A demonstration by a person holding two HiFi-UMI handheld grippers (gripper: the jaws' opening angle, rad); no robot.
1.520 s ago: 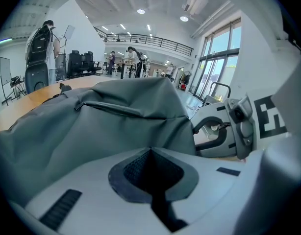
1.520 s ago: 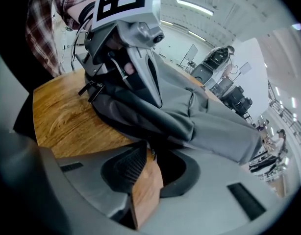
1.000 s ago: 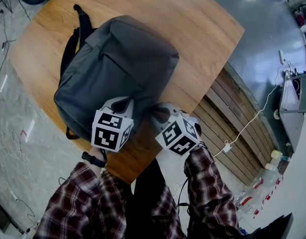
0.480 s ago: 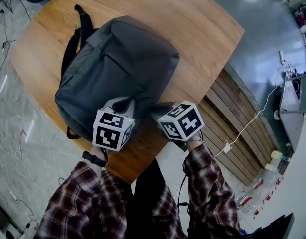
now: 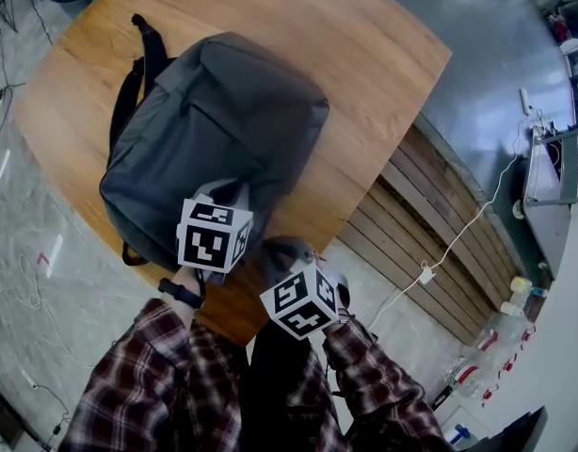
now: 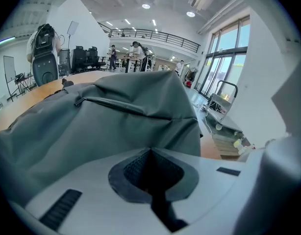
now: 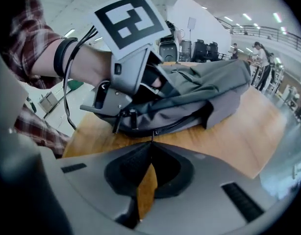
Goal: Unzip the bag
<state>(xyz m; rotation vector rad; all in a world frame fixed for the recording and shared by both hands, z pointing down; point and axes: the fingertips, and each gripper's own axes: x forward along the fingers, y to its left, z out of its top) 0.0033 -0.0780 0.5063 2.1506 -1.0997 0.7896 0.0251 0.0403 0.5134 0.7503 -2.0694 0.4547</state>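
Observation:
A grey backpack [image 5: 223, 121] lies flat on a round wooden table [image 5: 364, 64], its black straps [image 5: 138, 64] at the far left. My left gripper [image 5: 231, 194] sits at the bag's near edge. Its jaws are shut, and in the right gripper view they pinch the bag's top fabric [image 7: 199, 87]. In the left gripper view the grey fabric [image 6: 116, 126] fills the space just past the left gripper [image 6: 150, 151]. My right gripper [image 5: 281, 250] is off the bag's near corner, over the table edge. Here the right gripper [image 7: 151, 143] is shut on the thin zipper pull [image 7: 152, 135]. A dark zipper line runs right from the pull.
The table's near edge lies right below both grippers. To the right of the table are wooden floor slats [image 5: 430, 224], with a white cable [image 5: 458, 238] across them. Bottles [image 5: 515, 299] stand on the floor at lower right. A person's plaid sleeves [image 5: 167, 375] fill the bottom.
The right gripper has moved left and toward the person, away from the bag's near corner, and its marker cube has turned. The left gripper has stayed on the bag.

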